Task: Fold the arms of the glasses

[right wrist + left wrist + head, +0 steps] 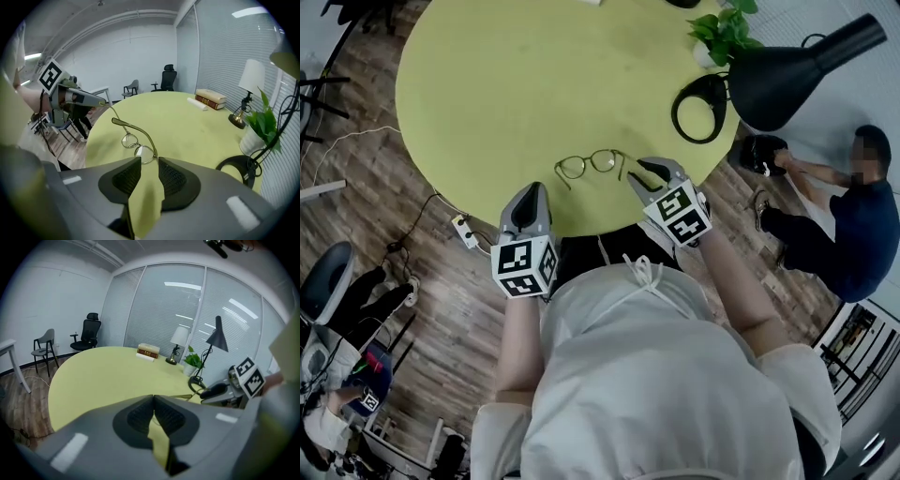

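glasses [592, 164]: arms unfolded, on the yellow table [487, 84], near its front edge
right gripper [149, 161]: jaws apart, empty; glasses just beyond tips
left gripper [153, 397]: jaws together, empty; left of glasses, apart
print: books [211, 97] too small to read

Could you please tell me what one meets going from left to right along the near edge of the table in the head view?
power strip on the floor → left gripper → glasses → right gripper → person low on the floor
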`<act>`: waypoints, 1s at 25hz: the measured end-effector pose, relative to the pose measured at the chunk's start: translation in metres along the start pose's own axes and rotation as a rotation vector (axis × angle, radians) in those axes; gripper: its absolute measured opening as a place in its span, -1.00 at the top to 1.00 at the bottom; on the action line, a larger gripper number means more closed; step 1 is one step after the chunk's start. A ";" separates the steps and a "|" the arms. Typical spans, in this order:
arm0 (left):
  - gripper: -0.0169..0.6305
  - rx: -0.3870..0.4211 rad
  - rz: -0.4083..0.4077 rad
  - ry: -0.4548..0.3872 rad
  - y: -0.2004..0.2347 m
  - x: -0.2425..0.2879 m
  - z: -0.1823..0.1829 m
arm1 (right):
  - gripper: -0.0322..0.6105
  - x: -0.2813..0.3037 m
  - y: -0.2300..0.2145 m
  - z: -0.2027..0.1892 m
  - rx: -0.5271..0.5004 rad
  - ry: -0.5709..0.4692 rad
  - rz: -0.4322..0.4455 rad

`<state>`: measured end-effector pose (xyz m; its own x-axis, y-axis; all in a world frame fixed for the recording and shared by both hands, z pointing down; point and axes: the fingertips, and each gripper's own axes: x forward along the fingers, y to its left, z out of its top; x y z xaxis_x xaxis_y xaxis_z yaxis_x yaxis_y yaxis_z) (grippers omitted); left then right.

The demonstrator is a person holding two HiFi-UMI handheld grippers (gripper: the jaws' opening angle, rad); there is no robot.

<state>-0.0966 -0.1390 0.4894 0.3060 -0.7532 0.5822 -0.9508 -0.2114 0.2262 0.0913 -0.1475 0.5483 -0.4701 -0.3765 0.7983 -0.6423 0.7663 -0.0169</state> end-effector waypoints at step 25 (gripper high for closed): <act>0.93 -0.057 0.084 -0.036 0.009 0.018 0.003 | 0.84 0.032 0.008 0.029 -0.639 0.007 0.110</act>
<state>-0.1001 -0.1564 0.5001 0.2221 -0.7888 0.5731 -0.9686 -0.1114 0.2221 0.0539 -0.1685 0.5559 -0.5074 -0.2762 0.8162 -0.1023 0.9598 0.2612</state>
